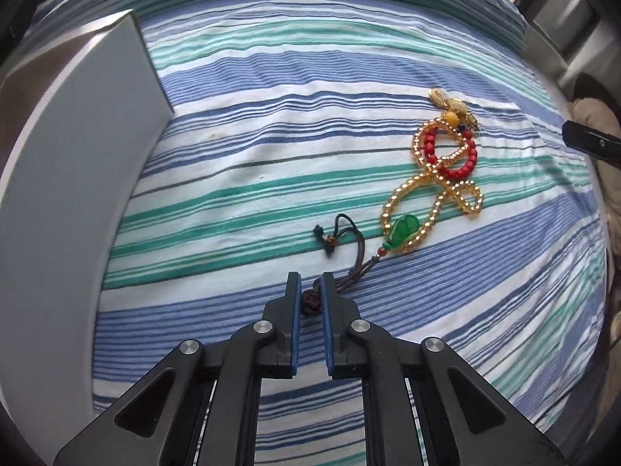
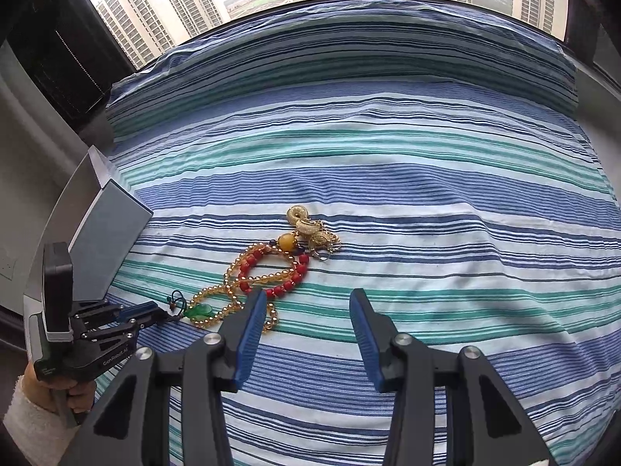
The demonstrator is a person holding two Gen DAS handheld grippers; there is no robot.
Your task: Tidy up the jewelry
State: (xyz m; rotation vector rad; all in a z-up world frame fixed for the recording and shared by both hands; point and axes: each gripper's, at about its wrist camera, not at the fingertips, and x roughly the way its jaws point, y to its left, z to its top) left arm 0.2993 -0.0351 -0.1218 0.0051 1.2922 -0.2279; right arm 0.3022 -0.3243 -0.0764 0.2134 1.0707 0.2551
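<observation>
Currently piled right of centre on the striped bedsheet [image 1: 271,147]: amber bead strand [image 1: 434,194] looped in a figure-eight, red bead bracelet [image 1: 458,155], gold trinkets [image 1: 452,105] at the far end, green pendant [image 1: 401,231] on a dark knotted cord [image 1: 349,260] at the near end. Long axis diagonal, from cord at near left to gold trinkets at far right, grey box [image 1: 77,155] well apart to the left. Left claw [image 1: 310,299] pinching the cord's knotted end, pads nearly together; right claw [image 2: 308,310] spread wide, holding nothing, just beside the amber loop.
</observation>
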